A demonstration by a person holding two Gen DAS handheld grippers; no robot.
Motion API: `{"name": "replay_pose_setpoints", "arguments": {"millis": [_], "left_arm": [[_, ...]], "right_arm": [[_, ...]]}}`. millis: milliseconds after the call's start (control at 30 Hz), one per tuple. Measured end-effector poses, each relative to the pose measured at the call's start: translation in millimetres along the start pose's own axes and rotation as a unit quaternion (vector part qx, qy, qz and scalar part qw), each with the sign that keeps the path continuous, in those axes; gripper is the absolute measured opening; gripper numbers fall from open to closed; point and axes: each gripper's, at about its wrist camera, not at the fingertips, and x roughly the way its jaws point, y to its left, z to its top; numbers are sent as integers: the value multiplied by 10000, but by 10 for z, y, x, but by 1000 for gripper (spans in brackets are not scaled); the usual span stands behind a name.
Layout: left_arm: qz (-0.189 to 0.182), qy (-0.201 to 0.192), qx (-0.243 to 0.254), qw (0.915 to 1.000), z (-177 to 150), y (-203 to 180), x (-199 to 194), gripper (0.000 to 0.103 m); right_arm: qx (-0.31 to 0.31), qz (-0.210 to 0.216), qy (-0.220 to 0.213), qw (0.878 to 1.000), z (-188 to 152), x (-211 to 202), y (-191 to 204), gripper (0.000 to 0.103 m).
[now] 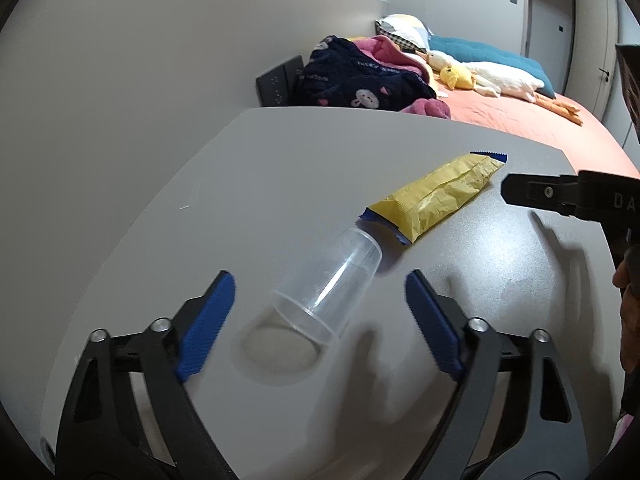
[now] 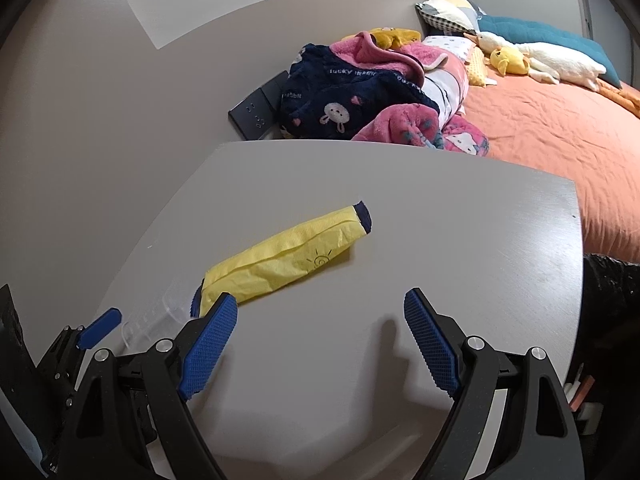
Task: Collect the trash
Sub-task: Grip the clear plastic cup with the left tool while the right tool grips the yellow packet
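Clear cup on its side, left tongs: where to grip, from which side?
Grip the clear cup across its mid-wall, descending from above. It lies on the table, rim toward the open left tongs, so the rounded sides face the pads.

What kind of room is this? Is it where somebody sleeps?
Most likely a bedroom. There is a bed with an orange sheet, pillows at its head, and a stuffed goose lying on it. A pile of fleecy clothes sits beside a gray table.
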Motion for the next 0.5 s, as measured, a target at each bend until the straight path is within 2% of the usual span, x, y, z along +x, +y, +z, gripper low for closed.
{"name": "replay_pose_setpoints", "arguments": {"millis": [233, 500], "left_arm": [[-117, 206, 70, 9997, 23, 16, 149, 55], [-125, 203, 0, 9997, 27, 46, 155, 55]], "right_arm": [[160, 33, 29, 9999, 97, 173, -22, 86], [473, 123, -41, 9988, 262, 296, -43, 86]]}}
